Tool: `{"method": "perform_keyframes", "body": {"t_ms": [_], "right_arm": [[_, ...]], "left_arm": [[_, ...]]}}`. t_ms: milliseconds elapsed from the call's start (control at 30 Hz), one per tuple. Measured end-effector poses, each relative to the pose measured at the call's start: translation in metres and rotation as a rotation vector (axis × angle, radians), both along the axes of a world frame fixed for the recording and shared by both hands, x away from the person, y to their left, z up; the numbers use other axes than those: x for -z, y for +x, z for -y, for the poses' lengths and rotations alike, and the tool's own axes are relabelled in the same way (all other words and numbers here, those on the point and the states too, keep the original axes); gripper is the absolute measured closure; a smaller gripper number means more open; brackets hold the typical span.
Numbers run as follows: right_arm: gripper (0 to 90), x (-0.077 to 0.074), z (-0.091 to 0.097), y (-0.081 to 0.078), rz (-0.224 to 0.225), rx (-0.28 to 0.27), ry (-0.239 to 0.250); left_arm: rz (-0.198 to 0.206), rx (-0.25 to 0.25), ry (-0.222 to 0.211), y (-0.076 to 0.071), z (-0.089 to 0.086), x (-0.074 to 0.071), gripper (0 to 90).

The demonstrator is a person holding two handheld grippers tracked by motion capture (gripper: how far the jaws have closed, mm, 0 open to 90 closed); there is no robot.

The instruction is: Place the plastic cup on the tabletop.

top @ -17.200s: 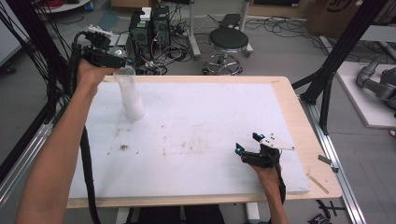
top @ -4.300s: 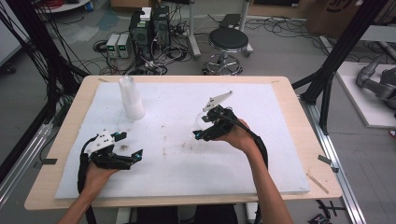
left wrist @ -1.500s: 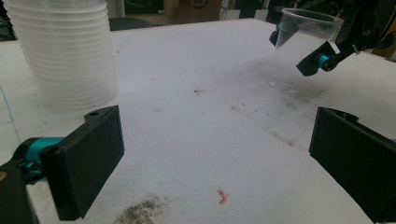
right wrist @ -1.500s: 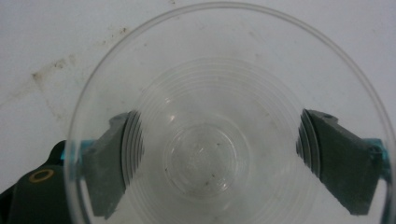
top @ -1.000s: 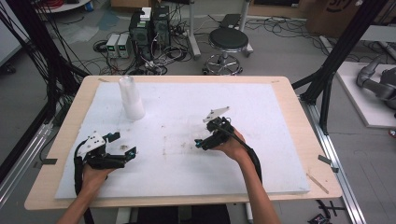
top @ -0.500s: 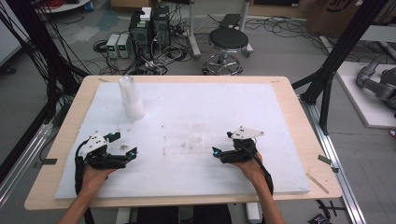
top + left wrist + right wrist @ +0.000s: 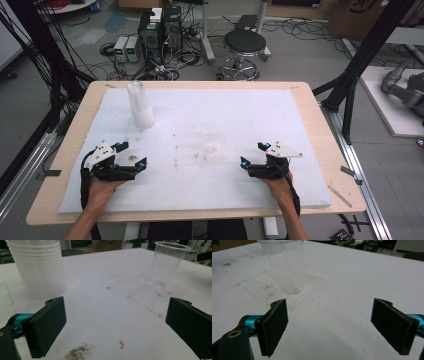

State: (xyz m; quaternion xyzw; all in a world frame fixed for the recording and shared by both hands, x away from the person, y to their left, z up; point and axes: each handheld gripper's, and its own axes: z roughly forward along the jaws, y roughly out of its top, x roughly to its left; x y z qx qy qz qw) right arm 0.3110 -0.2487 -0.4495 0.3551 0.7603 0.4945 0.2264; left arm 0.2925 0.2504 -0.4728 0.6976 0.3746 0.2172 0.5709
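Left gripper (image 7: 131,155) and right gripper (image 7: 252,154) both gape empty; single clear plastic cup (image 7: 211,145) upright between them, stack of clear plastic cups (image 7: 140,104) apart

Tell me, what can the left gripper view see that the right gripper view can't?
The left gripper view takes in the stack of cups standing upright at its far left, plus a small orange scrap and a dark smudge on the white mat near its jaws. The right gripper view has a faint curved blue line drawn on the mat, and floor equipment beyond the table edge. Both share the single clear cup, standing upright and empty on the stained mat, apart from the stack, and each looks past its own open black jaws with nothing between them.
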Motion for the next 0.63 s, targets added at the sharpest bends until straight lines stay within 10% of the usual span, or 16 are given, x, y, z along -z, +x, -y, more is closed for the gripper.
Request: {"method": "perform_keyframes", "body": {"t_ms": [633], "right_arm": [[14.3,0.0045,0.0083,-0.0045,0.017,0.028,0.051]], "left_arm": [[-0.025,0.007,-0.015,0.0025,-0.0017,0.0001,3.2]]}}
